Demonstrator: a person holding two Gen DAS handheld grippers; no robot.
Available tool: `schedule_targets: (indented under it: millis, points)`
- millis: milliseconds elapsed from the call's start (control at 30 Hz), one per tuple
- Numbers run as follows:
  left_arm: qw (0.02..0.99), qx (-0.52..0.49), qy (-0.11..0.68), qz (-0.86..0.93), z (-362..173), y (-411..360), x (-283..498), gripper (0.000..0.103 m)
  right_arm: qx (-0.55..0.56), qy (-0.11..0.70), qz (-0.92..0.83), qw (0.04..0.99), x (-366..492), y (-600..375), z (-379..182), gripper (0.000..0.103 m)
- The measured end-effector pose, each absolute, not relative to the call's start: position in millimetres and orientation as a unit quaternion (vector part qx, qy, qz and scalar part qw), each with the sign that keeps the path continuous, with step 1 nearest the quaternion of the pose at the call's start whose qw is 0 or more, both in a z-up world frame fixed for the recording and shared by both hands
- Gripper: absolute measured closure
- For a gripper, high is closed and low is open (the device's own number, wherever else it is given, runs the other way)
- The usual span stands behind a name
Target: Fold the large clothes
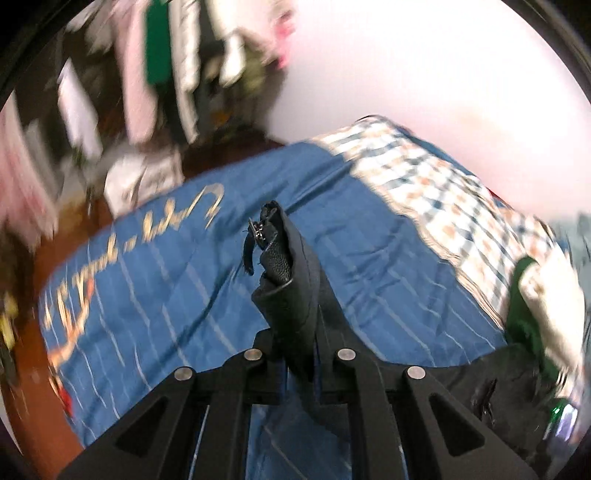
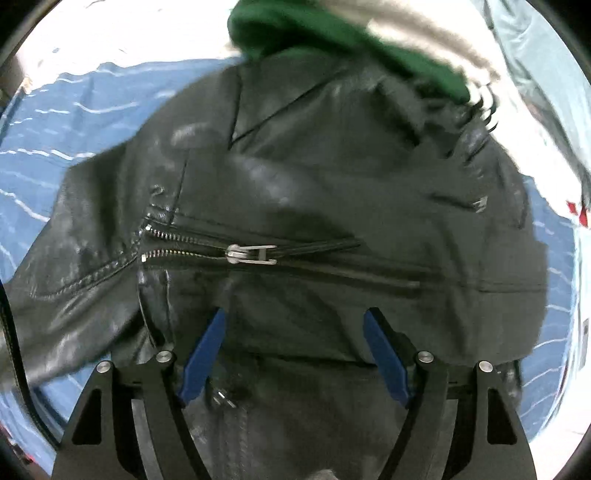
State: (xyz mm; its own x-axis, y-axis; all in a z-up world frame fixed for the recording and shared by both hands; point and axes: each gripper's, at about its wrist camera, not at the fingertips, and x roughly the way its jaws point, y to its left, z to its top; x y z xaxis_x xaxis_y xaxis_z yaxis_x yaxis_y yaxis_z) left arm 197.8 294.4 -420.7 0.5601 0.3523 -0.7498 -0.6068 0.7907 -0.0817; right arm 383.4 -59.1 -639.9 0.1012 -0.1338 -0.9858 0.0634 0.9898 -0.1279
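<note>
A black leather jacket (image 2: 332,192) lies spread on a blue bedspread (image 2: 74,110), with a silver zipper pull (image 2: 251,254) across its middle. My right gripper (image 2: 295,325) is open just above the jacket, its blue pads (image 2: 384,350) apart and empty. My left gripper (image 1: 295,295) is shut on a black leather edge of the jacket (image 1: 288,266) with a zipper end, held up above the bedspread (image 1: 184,258). More of the jacket (image 1: 498,387) lies at the lower right of the left wrist view.
A checkered cloth (image 1: 443,199) covers the far end of the bed. A green and white garment (image 2: 332,33) lies beyond the jacket's collar, also in the left wrist view (image 1: 535,302). Hanging clothes (image 1: 166,55) and a brown floor (image 1: 48,258) are at the left.
</note>
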Motion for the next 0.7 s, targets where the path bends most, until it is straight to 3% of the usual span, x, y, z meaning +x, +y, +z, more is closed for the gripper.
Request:
schedule_targets:
  millis: [233, 433, 700]
  points:
    - [0.911, -0.059, 0.347, 0.215, -363, 187, 236, 0.097, -0.027, 0.642, -0.075, 0.762, 373, -101, -611, 0.021]
    - [0.929, -0.035, 0.348, 0.124, -340, 75, 270, 0.097, 0.055, 0.644, -0.073, 0.76, 362, -185, -593, 0.021]
    - [0.901, -0.027, 0.43, -0.054, -389, -144, 318, 0.097, 0.145, 0.643, -0.139, 0.739, 315, -344, -583, 0.021]
